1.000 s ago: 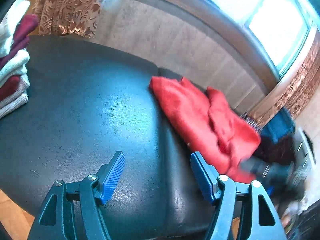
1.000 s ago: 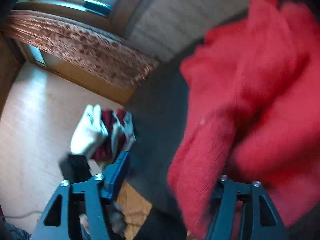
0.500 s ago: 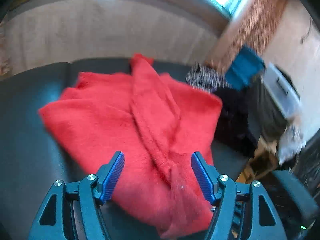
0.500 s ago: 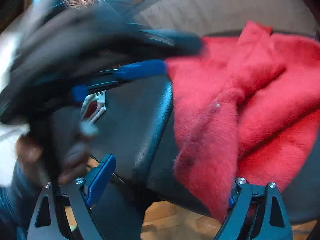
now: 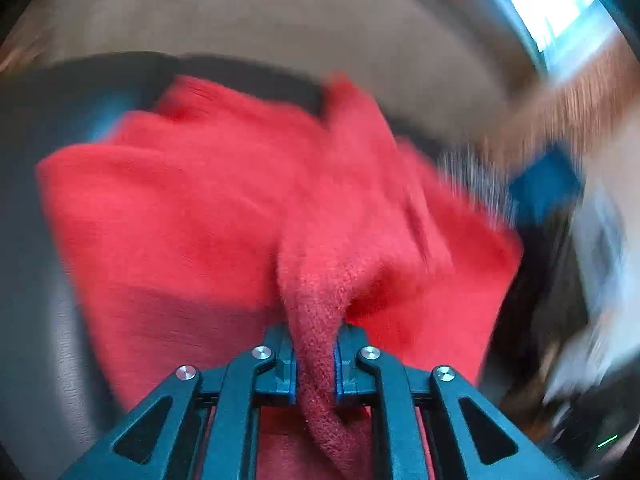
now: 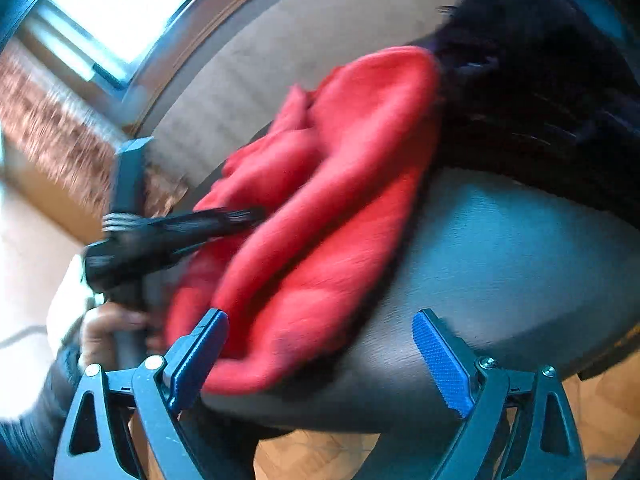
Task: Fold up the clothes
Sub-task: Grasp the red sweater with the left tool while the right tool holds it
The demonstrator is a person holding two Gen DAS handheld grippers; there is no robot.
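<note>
Left gripper (image 5: 315, 354) just snapped onto red sweater (image 5: 192, 216), right gripper (image 6: 320, 354) widening, empty, sweater at its ten o'clock

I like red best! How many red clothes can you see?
1. The red sweater lies crumpled on the dark seat, one strip pinched in the left gripper. Blur and the dark clothes pile could hide others.

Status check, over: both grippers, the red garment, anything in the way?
Left gripper just closed, shut on a bunched strip of the red garment. Right gripper open, empty. Garment crumpled on the dark cushion. Dark clothes pile alongside.
</note>
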